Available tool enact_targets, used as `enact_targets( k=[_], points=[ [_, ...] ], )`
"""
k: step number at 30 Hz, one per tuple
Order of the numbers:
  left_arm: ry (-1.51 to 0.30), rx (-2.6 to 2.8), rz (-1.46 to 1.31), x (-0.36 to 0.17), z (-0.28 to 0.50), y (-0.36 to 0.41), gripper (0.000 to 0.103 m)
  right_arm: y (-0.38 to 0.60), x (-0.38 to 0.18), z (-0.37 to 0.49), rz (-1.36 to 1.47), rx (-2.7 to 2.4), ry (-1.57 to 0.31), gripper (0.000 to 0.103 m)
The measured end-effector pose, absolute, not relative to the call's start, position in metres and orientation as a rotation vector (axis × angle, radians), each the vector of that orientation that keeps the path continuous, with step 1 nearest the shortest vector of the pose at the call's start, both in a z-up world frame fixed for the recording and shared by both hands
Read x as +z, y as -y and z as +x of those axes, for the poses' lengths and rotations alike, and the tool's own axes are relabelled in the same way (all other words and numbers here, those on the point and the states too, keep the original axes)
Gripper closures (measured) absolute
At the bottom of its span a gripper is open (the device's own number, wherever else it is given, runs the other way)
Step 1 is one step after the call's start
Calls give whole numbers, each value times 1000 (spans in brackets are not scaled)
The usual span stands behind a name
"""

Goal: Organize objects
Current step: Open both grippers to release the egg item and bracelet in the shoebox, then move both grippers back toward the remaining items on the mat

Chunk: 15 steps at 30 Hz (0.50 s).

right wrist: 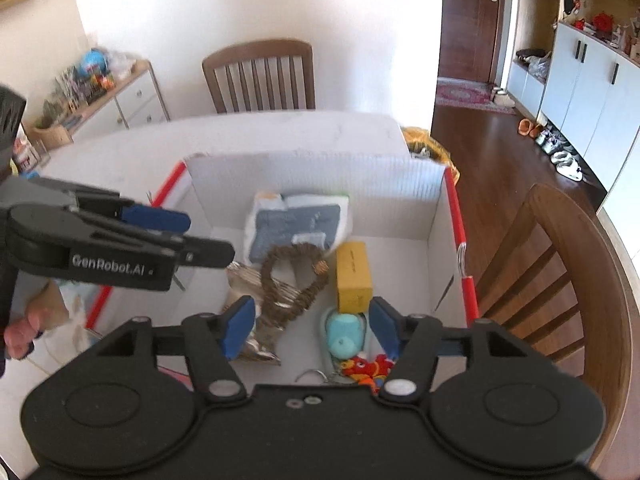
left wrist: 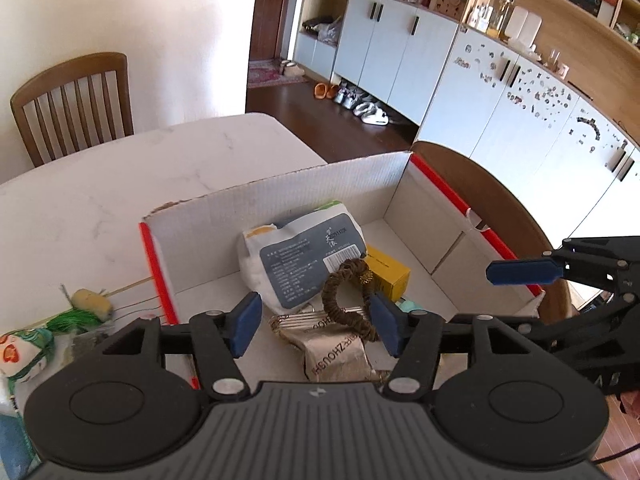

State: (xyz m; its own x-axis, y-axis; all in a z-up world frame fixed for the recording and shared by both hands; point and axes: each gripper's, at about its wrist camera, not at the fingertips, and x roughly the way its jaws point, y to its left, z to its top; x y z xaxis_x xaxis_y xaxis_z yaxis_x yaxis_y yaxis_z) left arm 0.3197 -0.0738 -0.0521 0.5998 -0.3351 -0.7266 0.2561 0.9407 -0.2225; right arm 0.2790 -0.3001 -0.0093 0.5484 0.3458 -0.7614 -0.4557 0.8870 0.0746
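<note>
A: Where do the things sit?

B: In the white cardboard box (right wrist: 436, 216) with red edges, on the pale marble desk (left wrist: 100, 184). At frame centre of the right wrist view a white-and-blue pouch (right wrist: 296, 224) leans toward the far wall. In front of it lies a brown scrunchie (right wrist: 288, 280), draped over a silver foil packet (right wrist: 256, 320). A yellow carton (right wrist: 353, 276) lies to the right of the scrunchie, a teal round item (right wrist: 345, 334) below it, and a red charm (right wrist: 370, 368) at the bottom edge.

A: And the left tool?

B: The left tool (left wrist: 314, 322) is spread above the box, nothing pinched. In its own view the scrunchie (left wrist: 348, 300) shows between the blue pads, but they do not press on it.

A: The right one?

B: The right tool (right wrist: 310, 330) is also spread and holds nothing. It hovers over the near part of the box.

A: Anything outside the box?

B: In the left wrist view, lower left, a green-and-white packet (left wrist: 24, 354) and a yellowish lump (left wrist: 92, 302) lie on the desk. A wooden chair (left wrist: 74, 106) stands at the far side.
</note>
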Motion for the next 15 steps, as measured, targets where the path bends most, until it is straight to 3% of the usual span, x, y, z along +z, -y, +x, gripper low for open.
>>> enact_targets(
  k=[15],
  points=[
    [-740,-344,-120,-8,268,30,22,279,24,246,-24,454,-800,21]
  ],
)
